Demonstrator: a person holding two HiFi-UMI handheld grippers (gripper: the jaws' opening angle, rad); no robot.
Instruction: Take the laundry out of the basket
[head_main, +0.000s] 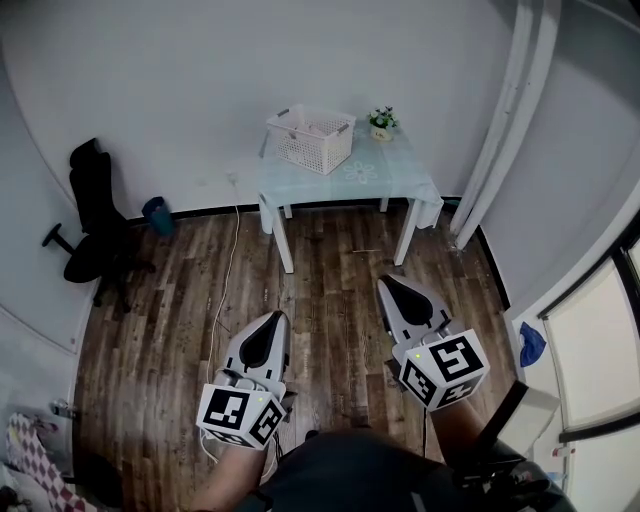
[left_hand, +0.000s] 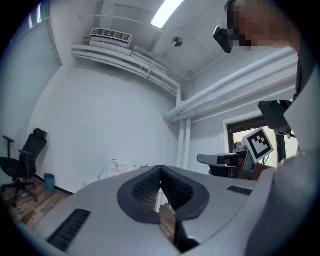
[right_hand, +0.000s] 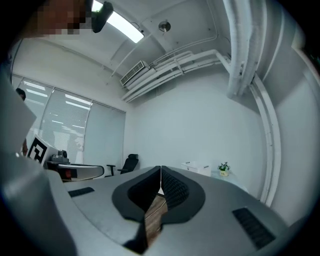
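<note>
Left gripper low at 7 o'clock in the head view, held level, jaws closed tip to tip, nothing gripped; in the left gripper view only floor shows through the slit behind the tips. Right gripper at 5 o'clock, also level, jaws shut together, nothing in them. The two sit side by side, apart, both pointing toward 12 o'clock.

Wooden floor lies under them. White cable runs along the floor at 11 o'clock from the left gripper.

Straight ahead at 12 o'clock, well apart from both grippers, stands a small table against the wall. The white slatted laundry basket stands upright on the table's left part; its contents cannot be made out from here. Potted plant sits at 3 o'clock of the basket, just beside it.

Black office chair at 9 o'clock near the left wall, blue bin just at its 2 o'clock. Blue cloth at 3 o'clock by the right wall.
</note>
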